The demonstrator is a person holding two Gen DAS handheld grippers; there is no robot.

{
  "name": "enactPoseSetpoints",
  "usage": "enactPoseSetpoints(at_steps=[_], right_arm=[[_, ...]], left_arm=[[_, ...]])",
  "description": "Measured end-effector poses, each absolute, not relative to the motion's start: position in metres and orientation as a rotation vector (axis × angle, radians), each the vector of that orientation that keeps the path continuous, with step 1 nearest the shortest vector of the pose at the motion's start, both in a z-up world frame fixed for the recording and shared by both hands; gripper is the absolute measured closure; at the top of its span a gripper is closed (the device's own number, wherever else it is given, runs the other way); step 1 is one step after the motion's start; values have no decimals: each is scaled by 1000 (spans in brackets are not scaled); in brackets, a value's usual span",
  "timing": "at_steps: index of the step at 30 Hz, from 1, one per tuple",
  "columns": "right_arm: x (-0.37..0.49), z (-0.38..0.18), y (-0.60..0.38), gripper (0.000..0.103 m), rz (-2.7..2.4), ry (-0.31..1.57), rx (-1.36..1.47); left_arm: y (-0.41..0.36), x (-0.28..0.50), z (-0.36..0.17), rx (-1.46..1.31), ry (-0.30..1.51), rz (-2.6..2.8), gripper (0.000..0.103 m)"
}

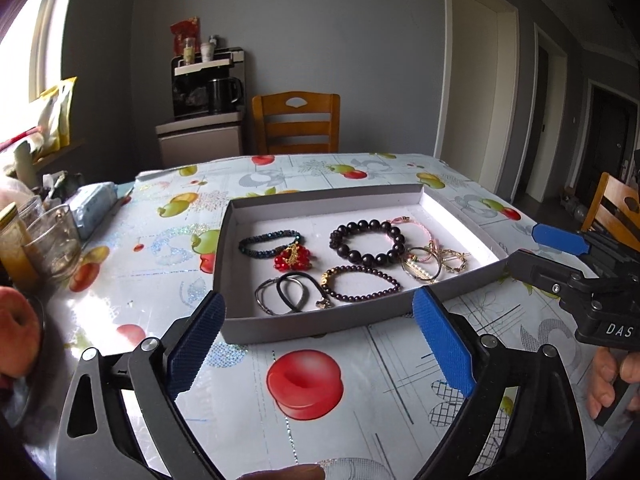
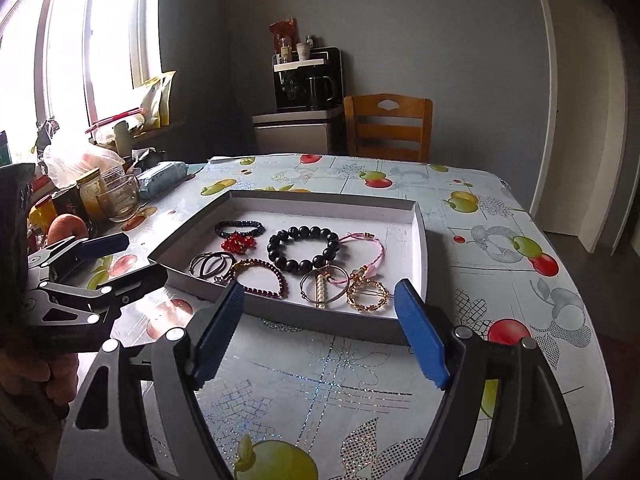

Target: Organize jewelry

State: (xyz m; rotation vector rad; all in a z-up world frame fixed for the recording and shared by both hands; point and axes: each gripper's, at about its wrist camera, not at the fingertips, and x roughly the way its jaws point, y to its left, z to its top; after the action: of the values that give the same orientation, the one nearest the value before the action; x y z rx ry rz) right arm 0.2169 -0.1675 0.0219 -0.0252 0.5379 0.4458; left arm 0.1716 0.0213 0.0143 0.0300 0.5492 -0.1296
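A shallow grey tray (image 1: 304, 322) (image 2: 320, 326) with a white floor lies on the fruit-print tablecloth. In it are a big black bead bracelet (image 1: 362, 225) (image 2: 304, 233), a dark red bead bracelet (image 1: 360, 298) (image 2: 260, 264), a red bead cluster (image 1: 292, 258), a dark braided bracelet (image 1: 268, 238), black rings (image 1: 286, 292), a pink cord bracelet (image 2: 368, 240) and gold hoops (image 2: 366, 292). My left gripper (image 1: 319, 298) (image 2: 144, 257) stands open before the tray's front wall. My right gripper (image 2: 320, 287) (image 1: 525, 246) is open at the tray's near right corner. Neither holds anything.
A glass cup (image 1: 54, 240), jars, a wipes pack (image 1: 94, 204) and a peach (image 1: 18, 332) crowd the table's left side. Wooden chairs stand behind the table (image 1: 296, 122) and to the right (image 1: 612, 208). A hand (image 1: 608, 380) holds the right gripper's handle.
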Motion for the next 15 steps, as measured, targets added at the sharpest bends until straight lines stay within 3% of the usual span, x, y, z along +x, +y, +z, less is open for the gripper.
enactPoseSetpoints(at_steps=[15], right_arm=[[200, 21, -172, 21, 413, 451, -19]], left_arm=[[23, 163, 10, 5, 528, -107, 6]])
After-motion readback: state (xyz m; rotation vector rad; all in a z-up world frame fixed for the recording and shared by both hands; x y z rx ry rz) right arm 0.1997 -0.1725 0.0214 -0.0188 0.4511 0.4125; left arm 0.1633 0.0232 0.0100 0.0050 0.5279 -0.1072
